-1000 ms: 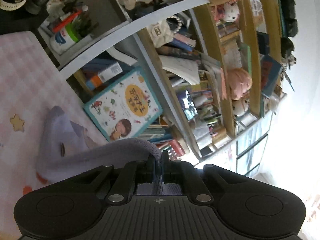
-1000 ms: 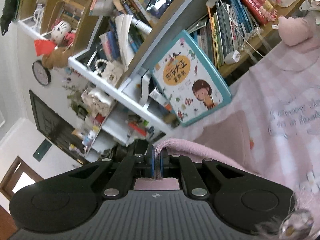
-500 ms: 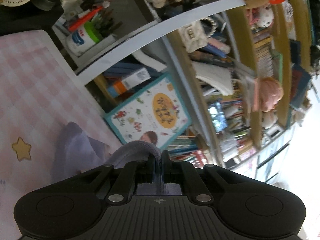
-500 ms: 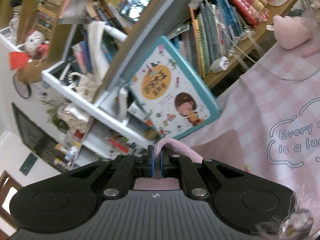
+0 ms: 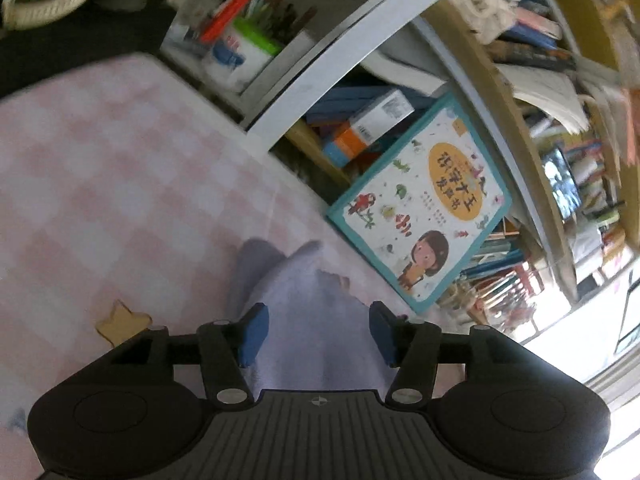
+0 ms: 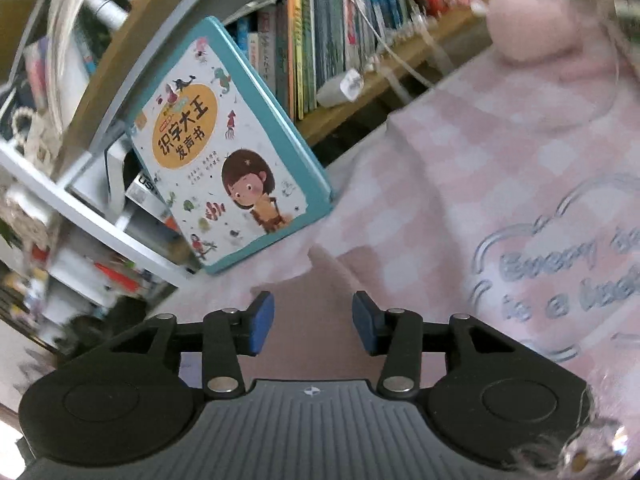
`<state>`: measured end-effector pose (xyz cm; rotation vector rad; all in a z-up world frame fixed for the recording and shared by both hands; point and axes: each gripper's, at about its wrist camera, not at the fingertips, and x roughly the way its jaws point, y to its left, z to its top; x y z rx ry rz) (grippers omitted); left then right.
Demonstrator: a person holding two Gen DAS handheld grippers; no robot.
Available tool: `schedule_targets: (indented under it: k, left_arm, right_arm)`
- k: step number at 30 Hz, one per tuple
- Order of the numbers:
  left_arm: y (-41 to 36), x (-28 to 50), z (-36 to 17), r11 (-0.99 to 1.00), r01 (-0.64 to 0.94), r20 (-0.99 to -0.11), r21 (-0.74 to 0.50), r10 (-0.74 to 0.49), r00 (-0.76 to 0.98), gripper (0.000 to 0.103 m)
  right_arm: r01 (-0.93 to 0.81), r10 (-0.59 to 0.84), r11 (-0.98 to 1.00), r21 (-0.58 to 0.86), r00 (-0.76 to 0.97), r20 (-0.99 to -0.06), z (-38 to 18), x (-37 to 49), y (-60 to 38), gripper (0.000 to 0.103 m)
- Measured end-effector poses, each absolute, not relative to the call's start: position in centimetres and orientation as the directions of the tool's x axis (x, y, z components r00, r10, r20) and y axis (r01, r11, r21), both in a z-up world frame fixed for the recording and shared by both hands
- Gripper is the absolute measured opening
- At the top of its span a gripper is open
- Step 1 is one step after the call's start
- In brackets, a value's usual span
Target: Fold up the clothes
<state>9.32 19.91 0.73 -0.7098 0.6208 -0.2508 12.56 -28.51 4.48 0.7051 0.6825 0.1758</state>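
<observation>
Both tongs let go since earlier, jaws opening; garment [image 5: 316,320] edge beside book [image 5: 424,208].

1. Teal-edged picture book [image 5: 422,204] leaning against crowded bookshelf [image 6: 340,28].
2. Pink checked bedsheet [image 5: 120,184] with yellow star print [image 5: 122,320].
3. Pink plush toy [image 6: 532,26] beside the shelf.
</observation>
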Motion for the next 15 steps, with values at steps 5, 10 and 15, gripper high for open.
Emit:
schedule_targets:
  k: [5,10,15]
  left_arm:
    - [19.0,7.2,2.0,0.845,0.096,-0.451,-0.526,-0.373,0.811,0.055]
    - [16.9,5.7,1.9,0.914,0.136,-0.501,-0.381,-0.328,0.801,0.053]
    - [16.2,6.0,0.4,0.925,0.113,-0.590,-0.362,-0.321,0.741,0.031]
  right_arm:
    - [-0.014,0.253,0.913,0.409,0.804,-0.538,6.0,10.3,-27.1,0.051]
    - [-0.104,0.231,0.964,0.244,0.777,-0.585,5.1,8.1,-25.2,0.051]
    - [-0.093,0.251,0.959,0.267,0.716,-0.651,2.8,7.8,-24.8,0.042]
